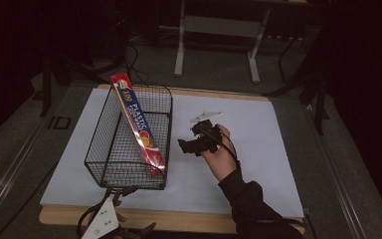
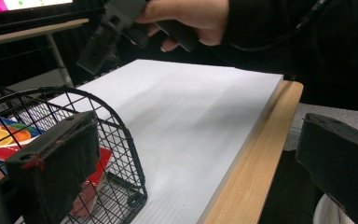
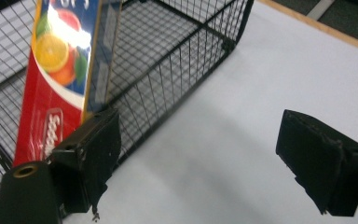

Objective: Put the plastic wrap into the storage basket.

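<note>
High view: left gripper (image 1: 110, 211) sits at the near table edge, its grey plate toward the camera, tips right at the near end of the basket (image 1: 129, 134). Left gripper view has its jaws wide apart with nothing between them; one jaw is up against the basket's near wire wall, the other hangs off past the wooden table edge (image 2: 256, 158).

Basket is black wire mesh and stands on the white sheet (image 1: 258, 144), left of centre. Box (image 1: 138, 122) of plastic wrap, red and blue with fruit print, leans inside the basket: low end in the near right corner, top end poking over the far left rim.

Right gripper (image 1: 195, 141) is held in the right hand (image 1: 221, 154) just right of the basket, over the sheet, aimed toward the basket. Right gripper view shows its jaws spread wide and empty, bare sheet between them, basket wall and box close ahead beside one jaw; not touching, as far as I can tell.

Small pale flat thing (image 1: 205, 116) lies on the sheet just beyond the right gripper; too small to identify.
</note>
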Available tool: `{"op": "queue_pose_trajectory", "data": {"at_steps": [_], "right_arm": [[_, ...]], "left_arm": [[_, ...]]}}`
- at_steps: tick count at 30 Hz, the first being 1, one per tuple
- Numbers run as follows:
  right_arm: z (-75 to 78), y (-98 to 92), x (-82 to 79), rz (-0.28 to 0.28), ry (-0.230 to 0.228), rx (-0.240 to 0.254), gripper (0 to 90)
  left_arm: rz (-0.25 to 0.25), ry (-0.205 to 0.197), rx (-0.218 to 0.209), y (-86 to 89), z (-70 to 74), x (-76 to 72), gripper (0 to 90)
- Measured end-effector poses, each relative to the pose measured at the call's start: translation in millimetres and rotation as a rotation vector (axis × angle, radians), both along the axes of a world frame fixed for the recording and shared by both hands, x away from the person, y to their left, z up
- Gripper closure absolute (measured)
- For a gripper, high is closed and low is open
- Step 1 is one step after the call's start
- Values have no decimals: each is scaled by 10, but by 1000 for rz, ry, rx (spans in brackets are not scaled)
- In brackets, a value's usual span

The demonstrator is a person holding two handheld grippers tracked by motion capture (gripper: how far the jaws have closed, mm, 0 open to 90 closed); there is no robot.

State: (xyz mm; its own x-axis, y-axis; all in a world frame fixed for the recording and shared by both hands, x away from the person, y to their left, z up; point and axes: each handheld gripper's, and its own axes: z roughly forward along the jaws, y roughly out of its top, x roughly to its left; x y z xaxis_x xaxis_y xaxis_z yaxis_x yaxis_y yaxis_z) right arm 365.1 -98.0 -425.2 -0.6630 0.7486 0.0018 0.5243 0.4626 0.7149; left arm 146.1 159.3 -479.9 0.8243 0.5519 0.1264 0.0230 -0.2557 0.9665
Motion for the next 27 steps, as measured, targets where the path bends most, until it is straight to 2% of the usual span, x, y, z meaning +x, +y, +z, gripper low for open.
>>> {"op": "queue_pose_trajectory", "data": {"at_steps": [10,14,18,19,21,27], "right_arm": [[-232,-228,-121,11,15,24,142],[-365,-373,-161,-3,42,52,142],[-422,-441,-199,-7,39,48,141],[-453,-485,-237,-16,21,31,139],[-479,-534,-264,-17,23,25,139],[-539,-715,-342,-36,32,40,139]], "left_arm": [[2,1,-1,-3,-1,3,1],[2,-1,2,-9,-3,2,2],[3,0,1,-8,-3,4,1],[3,0,0,-7,-3,4,2],[4,-1,2,-6,-1,3,1],[3,-1,3,-7,-2,0,1]]}}
